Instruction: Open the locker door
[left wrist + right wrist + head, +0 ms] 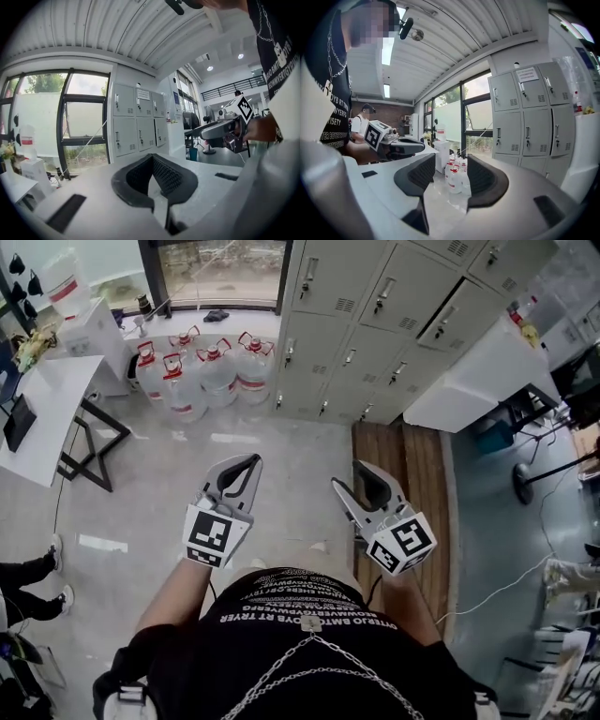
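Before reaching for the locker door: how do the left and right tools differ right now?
The left tool has its jaws together at the tips; the right tool has them apart. The left tool points toward the lockers, the right tool toward the water bottles. Both hold nothing.

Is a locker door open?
No, every locker door in the head view sits shut, flush with its neighbours.

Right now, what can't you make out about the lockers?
- Head view: the upper rows of the grey metal lockers are cut off by the top edge, and the white counter hides the lower right doors.
- Right gripper view: the print on the white paper notice is too small to read.
- All views: whether any door is locked is too small to tell.
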Tool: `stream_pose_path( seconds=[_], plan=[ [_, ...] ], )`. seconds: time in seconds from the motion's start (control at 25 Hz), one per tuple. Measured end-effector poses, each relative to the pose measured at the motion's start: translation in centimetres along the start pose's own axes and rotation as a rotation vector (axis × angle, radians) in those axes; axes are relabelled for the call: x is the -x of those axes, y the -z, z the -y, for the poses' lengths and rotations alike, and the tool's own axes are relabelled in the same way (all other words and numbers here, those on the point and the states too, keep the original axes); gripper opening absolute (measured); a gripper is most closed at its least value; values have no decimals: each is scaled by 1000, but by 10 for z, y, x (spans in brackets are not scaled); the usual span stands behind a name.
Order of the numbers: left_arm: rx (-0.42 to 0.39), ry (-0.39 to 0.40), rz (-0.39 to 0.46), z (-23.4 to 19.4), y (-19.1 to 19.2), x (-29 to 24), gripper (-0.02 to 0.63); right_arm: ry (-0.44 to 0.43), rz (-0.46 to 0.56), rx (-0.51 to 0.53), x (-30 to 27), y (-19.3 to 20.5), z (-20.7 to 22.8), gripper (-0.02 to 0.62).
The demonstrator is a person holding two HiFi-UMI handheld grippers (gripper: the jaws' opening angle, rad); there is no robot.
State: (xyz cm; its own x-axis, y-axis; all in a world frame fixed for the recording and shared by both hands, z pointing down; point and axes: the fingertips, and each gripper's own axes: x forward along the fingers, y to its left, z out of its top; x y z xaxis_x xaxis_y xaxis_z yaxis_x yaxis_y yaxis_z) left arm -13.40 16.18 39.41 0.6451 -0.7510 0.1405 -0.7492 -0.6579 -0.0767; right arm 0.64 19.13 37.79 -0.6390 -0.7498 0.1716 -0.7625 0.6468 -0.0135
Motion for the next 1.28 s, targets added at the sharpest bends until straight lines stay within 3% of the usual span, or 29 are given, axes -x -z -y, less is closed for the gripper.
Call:
stream_pose_path(
  seconds=[0.12,0.28,0.8,1.28],
  plan=[
    [-17,31,10,6,-7,-26,5,23,8,-10,1,-1,22,204],
    [-7,7,45,-1,-20,-49,5,28,23,-33,-7,8,53,204],
    [-8,-95,35,-45,-31,-160,5,-76,34,-38,-81,1,175,204],
    [21,-99,76,-34,-65,-280,5,-114,60,-77,-93,-4,298,204]
  ],
)
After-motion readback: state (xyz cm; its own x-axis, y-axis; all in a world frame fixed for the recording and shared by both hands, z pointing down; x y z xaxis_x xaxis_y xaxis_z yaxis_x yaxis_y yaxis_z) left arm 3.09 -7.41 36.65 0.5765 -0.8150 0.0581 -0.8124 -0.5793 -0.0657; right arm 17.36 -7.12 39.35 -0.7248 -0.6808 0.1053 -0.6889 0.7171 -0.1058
